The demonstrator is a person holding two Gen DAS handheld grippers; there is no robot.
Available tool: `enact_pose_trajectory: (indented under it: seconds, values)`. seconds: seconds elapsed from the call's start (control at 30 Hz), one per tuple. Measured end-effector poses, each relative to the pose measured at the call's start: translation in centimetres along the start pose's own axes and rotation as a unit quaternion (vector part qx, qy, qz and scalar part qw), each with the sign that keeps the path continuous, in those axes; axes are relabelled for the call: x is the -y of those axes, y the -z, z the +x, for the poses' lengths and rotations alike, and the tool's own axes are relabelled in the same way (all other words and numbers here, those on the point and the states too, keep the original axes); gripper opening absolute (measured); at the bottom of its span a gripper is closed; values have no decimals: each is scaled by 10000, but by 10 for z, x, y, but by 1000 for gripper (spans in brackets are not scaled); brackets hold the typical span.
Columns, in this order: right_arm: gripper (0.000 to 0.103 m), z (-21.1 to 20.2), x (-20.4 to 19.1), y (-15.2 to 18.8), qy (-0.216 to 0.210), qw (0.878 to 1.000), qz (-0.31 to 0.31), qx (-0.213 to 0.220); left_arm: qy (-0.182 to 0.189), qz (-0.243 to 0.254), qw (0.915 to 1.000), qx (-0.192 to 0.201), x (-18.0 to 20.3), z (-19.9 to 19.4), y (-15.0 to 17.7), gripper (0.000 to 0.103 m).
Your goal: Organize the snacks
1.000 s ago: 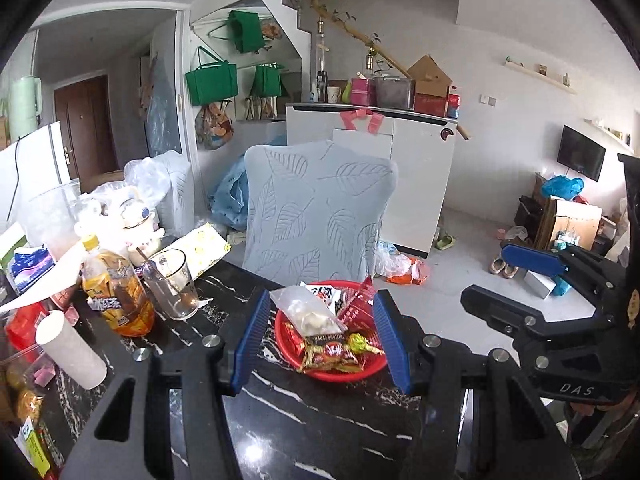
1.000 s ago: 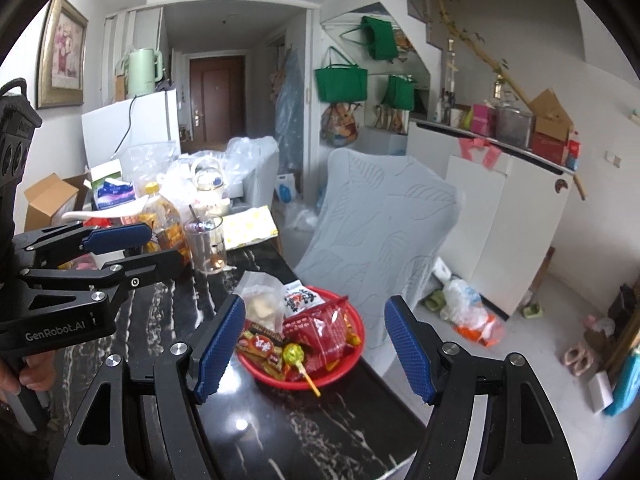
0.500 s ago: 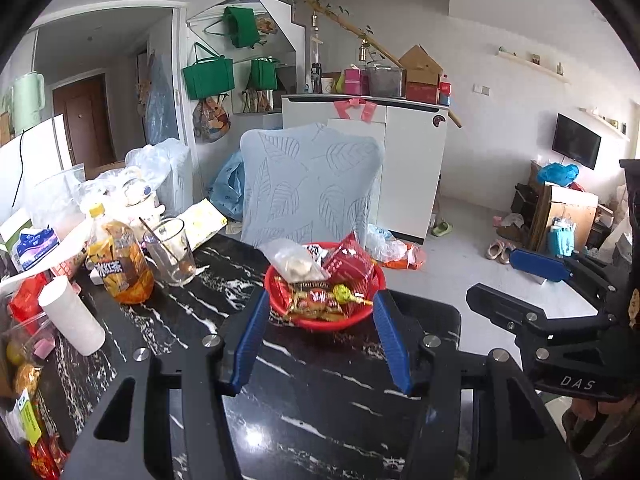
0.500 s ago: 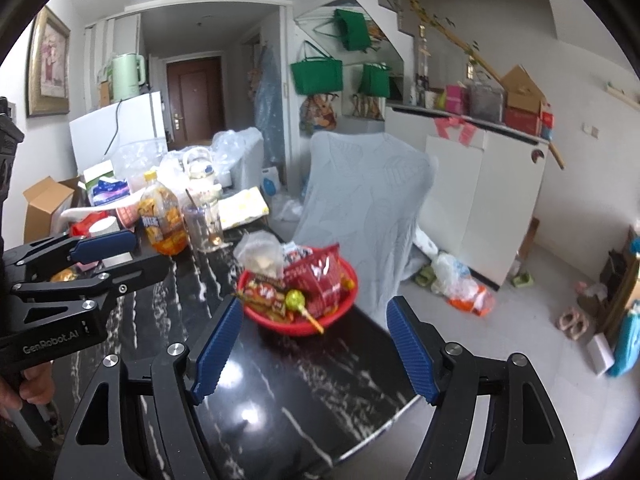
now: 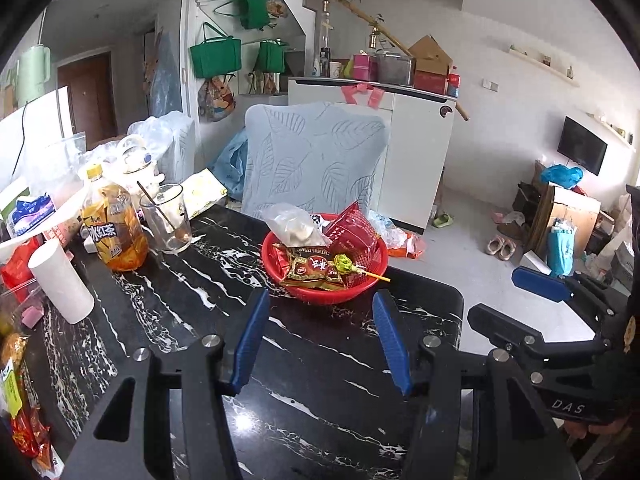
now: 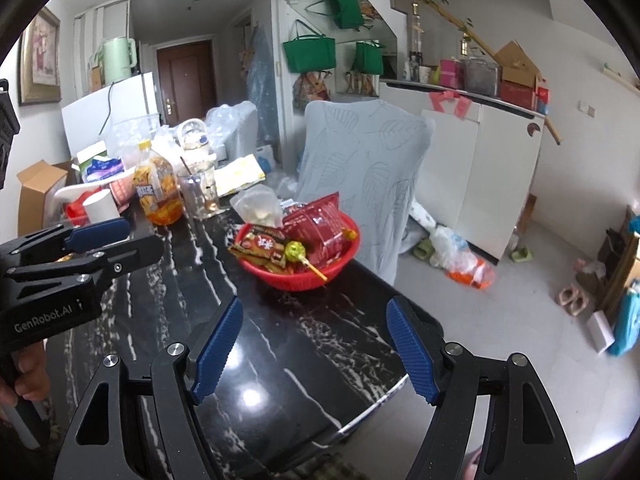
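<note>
A red basket (image 5: pixel 372 276) stands on the black marble table (image 5: pixel 192 292), near its far right edge. It holds a clear bag (image 5: pixel 294 226), a red packet (image 5: pixel 354 232), a brown wrapped snack (image 5: pixel 314 270) and a green lollipop (image 5: pixel 346 264). The basket also shows in the right wrist view (image 6: pixel 298 278). My left gripper (image 5: pixel 322 304) is open and empty, just short of the basket. My right gripper (image 6: pixel 314 312) is open and empty, further back from the basket over the table.
An orange drink bottle (image 5: pixel 116 228), a glass with a spoon (image 5: pixel 166 218) and a white paper cup (image 5: pixel 60 280) stand at the table's left. More packets lie at the far left edge. A leaf-patterned chair (image 5: pixel 316 164) stands behind the basket.
Both grippers have pulled back and up from the basket, which now sits farther ahead. Both stay open and empty.
</note>
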State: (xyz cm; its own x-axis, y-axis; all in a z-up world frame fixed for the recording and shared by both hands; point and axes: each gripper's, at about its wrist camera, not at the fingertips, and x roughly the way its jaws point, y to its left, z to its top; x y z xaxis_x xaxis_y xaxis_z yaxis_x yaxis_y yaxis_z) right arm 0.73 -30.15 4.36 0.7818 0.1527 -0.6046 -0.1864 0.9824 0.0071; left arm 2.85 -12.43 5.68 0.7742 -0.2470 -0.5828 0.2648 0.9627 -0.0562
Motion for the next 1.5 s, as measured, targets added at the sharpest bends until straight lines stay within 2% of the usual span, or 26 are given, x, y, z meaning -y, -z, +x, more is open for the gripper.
enact_pose_trajectory:
  seconds: [0.77, 1.23, 1.37, 1.5]
  values:
    - [75, 0, -2, 2, -34, 9999, -83, -57, 122, -113, 9999, -19, 3, 1, 3, 53]
    - [75, -2, 1, 1, 101, 9999, -105, -34, -38, -70, 9999, -108, 3, 4, 4, 53]
    - [75, -2, 2, 1, 123, 9999, -101, -49, 23, -128, 9998, -148, 1, 4, 4, 52]
    - [75, -1, 1, 1, 96, 9999, -101, -50, -94, -95, 9998, -165, 2, 3, 4, 53]
